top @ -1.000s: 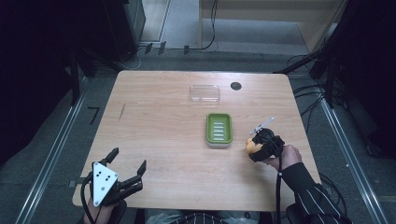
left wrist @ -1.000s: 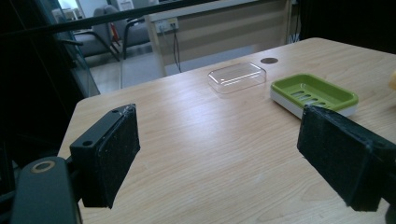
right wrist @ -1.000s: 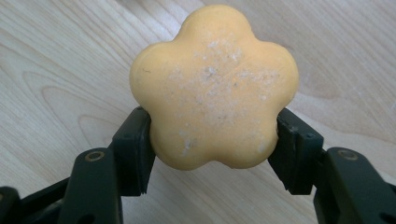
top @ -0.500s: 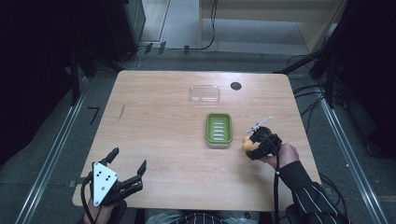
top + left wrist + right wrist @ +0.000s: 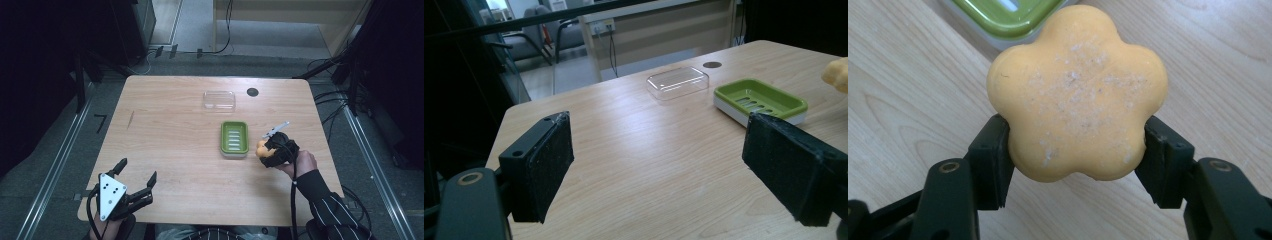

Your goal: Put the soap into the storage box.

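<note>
Flower-shaped orange soap [image 5: 1078, 95] being held clear of the worktop [image 5: 180, 130], clenched in the right tongs [image 5: 263, 151] near the right edge, just beside the green soap dish [image 5: 234, 139]. Pickup seemingly done; placing in dish remaining. Left tongs [image 5: 136, 176] released, idling at the near-left corner.

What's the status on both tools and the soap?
Right tool shut on soap, just right of the green dish. Left tool open, empty, near table edge. Nothing between soap and dish.
</note>
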Available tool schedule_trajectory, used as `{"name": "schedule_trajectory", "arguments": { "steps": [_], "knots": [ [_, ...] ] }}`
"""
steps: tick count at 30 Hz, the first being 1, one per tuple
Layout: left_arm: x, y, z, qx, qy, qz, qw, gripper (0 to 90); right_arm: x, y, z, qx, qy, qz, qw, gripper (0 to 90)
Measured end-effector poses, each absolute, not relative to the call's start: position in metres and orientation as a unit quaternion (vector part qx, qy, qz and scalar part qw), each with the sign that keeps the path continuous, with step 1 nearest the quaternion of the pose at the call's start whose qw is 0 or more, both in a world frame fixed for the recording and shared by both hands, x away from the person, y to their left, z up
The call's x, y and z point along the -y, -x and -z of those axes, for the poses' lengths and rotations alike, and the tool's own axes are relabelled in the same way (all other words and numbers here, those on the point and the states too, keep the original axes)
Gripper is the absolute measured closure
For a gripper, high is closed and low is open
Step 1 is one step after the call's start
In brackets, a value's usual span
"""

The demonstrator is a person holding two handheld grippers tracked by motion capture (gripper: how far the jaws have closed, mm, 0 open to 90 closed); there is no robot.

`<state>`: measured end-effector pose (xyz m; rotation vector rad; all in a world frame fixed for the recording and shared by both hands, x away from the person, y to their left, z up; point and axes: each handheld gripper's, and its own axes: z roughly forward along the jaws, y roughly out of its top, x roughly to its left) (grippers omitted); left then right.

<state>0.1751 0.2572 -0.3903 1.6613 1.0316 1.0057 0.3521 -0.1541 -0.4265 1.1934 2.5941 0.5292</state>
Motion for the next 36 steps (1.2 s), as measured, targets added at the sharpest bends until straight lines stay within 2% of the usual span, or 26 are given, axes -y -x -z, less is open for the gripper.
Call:
{"name": "schedule_trajectory", "arguments": {
  "steps": [36],
  "knots": [
    [-0.257, -0.175, 0.390, -0.418, -0.673, -0.408, 0.454, 13.5, 0.135, -0.366, 0.414, -0.885, -0.387, -0.213, 0.143, 40.2]
  ]
}}
